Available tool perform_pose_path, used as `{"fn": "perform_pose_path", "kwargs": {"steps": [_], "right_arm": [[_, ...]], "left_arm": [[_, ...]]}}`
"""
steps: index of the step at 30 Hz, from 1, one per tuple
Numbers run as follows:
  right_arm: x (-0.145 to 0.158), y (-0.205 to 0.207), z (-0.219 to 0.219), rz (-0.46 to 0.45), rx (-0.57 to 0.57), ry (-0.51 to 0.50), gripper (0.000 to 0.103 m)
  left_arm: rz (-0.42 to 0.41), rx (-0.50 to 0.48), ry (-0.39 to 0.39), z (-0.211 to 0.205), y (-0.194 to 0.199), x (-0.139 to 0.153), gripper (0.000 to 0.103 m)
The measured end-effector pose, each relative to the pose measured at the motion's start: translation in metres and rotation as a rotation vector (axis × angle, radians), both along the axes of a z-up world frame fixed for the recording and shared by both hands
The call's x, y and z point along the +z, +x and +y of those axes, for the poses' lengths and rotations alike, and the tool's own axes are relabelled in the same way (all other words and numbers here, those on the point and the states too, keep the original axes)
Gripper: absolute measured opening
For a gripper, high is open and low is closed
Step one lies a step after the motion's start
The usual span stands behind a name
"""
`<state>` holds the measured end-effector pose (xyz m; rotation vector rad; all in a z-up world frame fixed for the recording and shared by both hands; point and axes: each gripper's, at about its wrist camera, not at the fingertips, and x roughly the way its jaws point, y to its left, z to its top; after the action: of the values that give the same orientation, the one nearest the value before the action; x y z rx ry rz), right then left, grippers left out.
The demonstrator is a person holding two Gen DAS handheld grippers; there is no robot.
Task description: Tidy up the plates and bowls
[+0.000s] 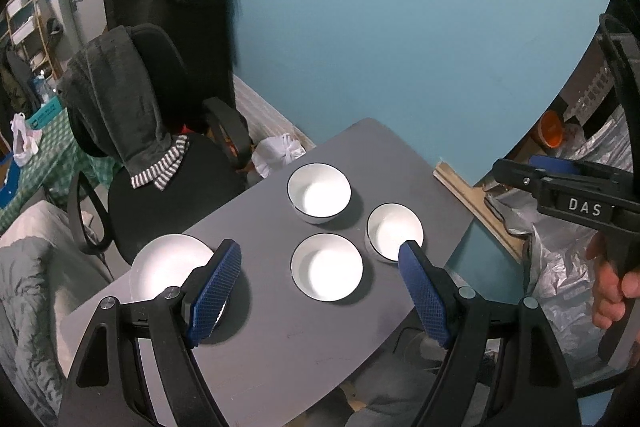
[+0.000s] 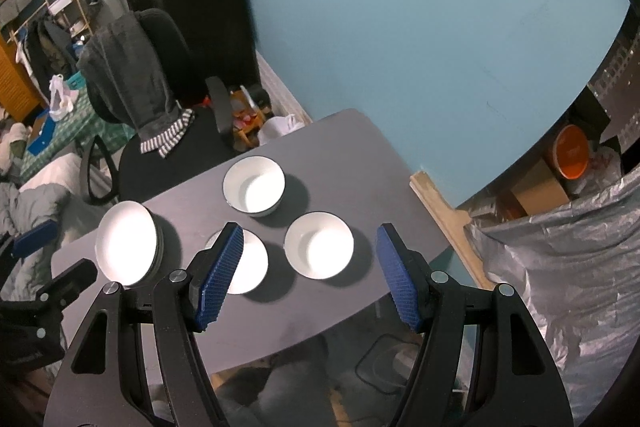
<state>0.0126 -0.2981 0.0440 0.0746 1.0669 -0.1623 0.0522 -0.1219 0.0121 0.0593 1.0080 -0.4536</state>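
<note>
Bowls [image 2: 319, 250] number three beside one plate stack [image 2: 127, 243]; both grippers [image 1: 324, 259] [image 2: 310, 239] gape empty.

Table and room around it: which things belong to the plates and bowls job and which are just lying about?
Job: three bowls, plate stack, table.

Lying about: chair, grey garment, orange lid, silver sheet, white bag.

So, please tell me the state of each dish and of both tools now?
Far bowl: upright, empty, on the table.
Right bowl: upright, empty.
Near bowl: upright, empty.
Stack of plates: at the left edge, top plate empty.
Left tool: open, holds nothing.
Right tool: open, holds nothing.
</note>
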Motion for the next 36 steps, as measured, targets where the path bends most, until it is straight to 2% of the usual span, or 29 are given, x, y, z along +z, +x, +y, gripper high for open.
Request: {"fn": "perform_pose_path", "kwargs": {"steps": [20, 31, 36], "right_arm": [[-0.038, 0.048, -0.028, 0.078, 0.059, 0.043, 0.068], [-0.071, 0.085, -0.033, 0.152, 0.167, 0.024, 0.068], [-0.095, 0.100, -0.032, 0.198, 0.233, 0.052, 0.068]], "left_arm": [[0.142, 0.065, 0.057, -0.021, 0.049, -0.054, 0.082], [0.212, 0.128, 0.055, -0.025, 0.069, -0.089, 0.082], [0.240, 0.155, 0.067, -0.023, 0.074, -0.110, 0.082]]}}
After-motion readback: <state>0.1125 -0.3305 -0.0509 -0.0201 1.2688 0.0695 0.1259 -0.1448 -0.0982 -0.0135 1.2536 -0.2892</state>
